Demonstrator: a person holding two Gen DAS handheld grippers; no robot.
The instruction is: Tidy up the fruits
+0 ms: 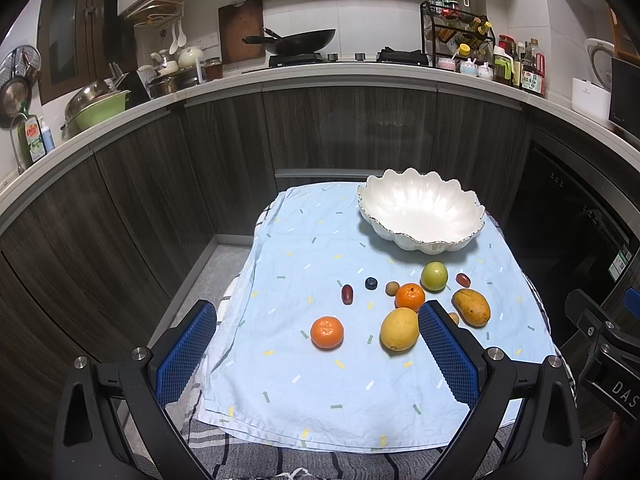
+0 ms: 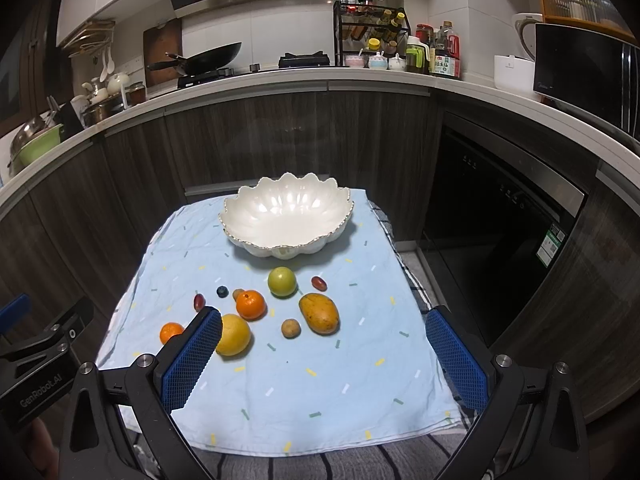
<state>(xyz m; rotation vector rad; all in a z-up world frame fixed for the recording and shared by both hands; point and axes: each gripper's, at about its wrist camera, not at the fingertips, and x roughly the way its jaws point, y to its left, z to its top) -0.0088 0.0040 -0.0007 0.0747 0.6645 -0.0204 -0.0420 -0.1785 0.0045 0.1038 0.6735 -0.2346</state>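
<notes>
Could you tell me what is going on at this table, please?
A person holds both claws, left claw and right claw, open and empty above a pale blue cloth. Loose fruit lies on it, including a yellow-orange mango and a round yellow lemon. The scalloped white bowl holds nothing yet.

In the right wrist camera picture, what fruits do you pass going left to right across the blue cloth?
Small orange → dark red grape → blueberry → bigger orange → green fruit → red grape.
</notes>
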